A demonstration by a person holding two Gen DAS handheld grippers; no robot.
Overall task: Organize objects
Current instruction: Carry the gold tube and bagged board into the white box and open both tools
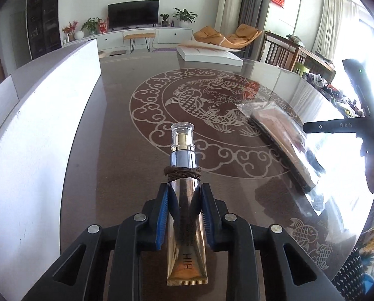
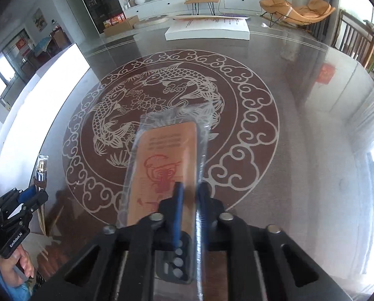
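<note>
My left gripper [image 1: 184,195] is shut on a gold cosmetic tube [image 1: 185,215] with a clear cap and a brown cord round its neck, held above the table. It also shows at the left of the right wrist view [image 2: 41,173]. My right gripper [image 2: 190,188] is shut on the edge of a phone case in a clear plastic bag [image 2: 164,160], orange-brown with a red figure print, held over the table's carp pattern. In the left wrist view the bagged phone case [image 1: 284,135] hangs at the right.
The round glass table [image 2: 299,150] has a carp and cloud pattern. A white box [image 2: 209,31] lies at the far edge. A long white board [image 1: 36,130] stands along the left side. Chairs and clutter line the right.
</note>
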